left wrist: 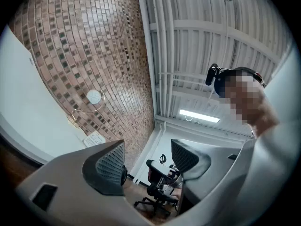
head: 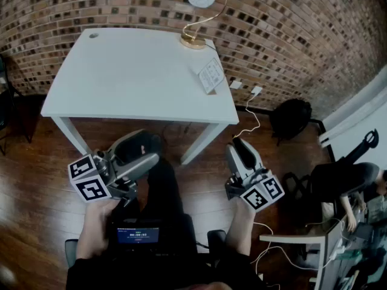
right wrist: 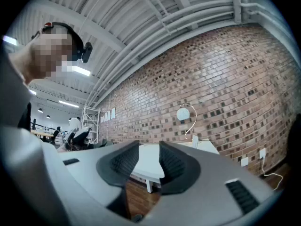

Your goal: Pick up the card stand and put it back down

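The white card stand stands upright near the right edge of the white table. It shows small and far off in the left gripper view and in the right gripper view. Both grippers are held low over the person's lap, well short of the table. My left gripper is tilted toward the right, and its jaws stand wide apart with nothing between them. The right gripper points toward the table, open, with an empty gap between its pads.
A gold lamp with a round white shade stands at the table's far right corner, against a brick wall. On the wooden floor to the right are a white cable, a black bag and an office chair. A small screen rests on the lap.
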Motion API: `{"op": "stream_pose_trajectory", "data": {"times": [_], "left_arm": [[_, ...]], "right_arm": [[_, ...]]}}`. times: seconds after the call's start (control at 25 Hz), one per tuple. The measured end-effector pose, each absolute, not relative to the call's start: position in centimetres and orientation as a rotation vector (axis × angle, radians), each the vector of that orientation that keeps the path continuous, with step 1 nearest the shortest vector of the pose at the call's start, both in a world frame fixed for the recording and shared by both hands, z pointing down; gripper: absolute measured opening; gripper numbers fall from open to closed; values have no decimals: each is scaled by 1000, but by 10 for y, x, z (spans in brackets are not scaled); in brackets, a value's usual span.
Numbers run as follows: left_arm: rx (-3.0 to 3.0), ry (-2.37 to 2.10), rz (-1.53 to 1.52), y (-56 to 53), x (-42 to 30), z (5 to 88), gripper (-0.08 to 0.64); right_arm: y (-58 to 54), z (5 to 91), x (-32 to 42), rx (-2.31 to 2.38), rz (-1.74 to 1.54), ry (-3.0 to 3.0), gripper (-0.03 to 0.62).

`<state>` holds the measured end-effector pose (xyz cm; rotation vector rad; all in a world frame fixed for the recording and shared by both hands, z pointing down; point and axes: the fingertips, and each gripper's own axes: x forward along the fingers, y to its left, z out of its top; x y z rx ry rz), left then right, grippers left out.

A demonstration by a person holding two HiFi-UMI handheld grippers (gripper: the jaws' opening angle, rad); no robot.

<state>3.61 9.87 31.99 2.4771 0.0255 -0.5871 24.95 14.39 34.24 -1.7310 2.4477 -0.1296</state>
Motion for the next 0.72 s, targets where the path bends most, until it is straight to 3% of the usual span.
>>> {"op": "stream_pose_trajectory", "data": {"times": [0.72], "left_arm": [[2500,-11,-704,7,40,311,302]], "right_arm": [[22,368,302,-1833,-191,2457,172]]}}
